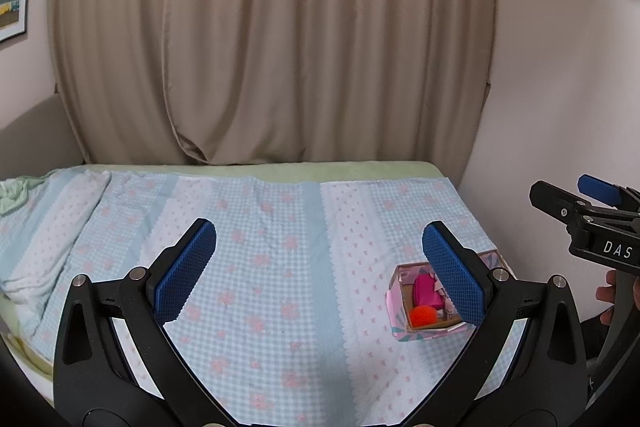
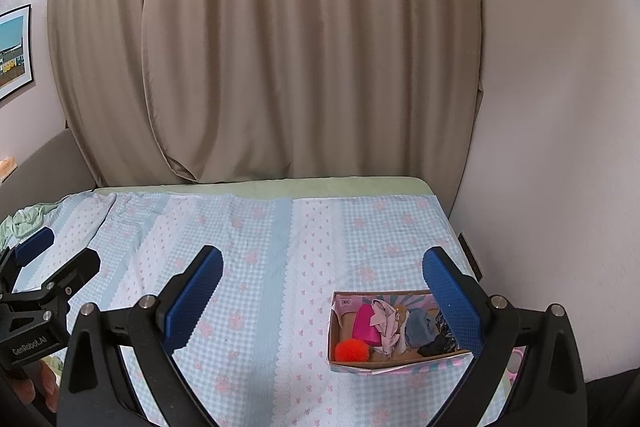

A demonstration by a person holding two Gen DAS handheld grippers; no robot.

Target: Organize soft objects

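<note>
Both claws, left claw (image 1: pixel 319 269) & right claw (image 2: pixel 322 297), hung spread & empty over the bed (image 2: pixel 256 227), w/ box (image 2: pixel 360 365) of soft items by right claw's right finger; orange pompom (image 2: pixel 351 350) prob. light, squashy, pinch mid-body.

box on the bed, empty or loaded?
Loaded. The open-topped box holds an orange pom-pom, a pink pouch and several crumpled cloth pieces; some cardboard floor shows between them.
</note>
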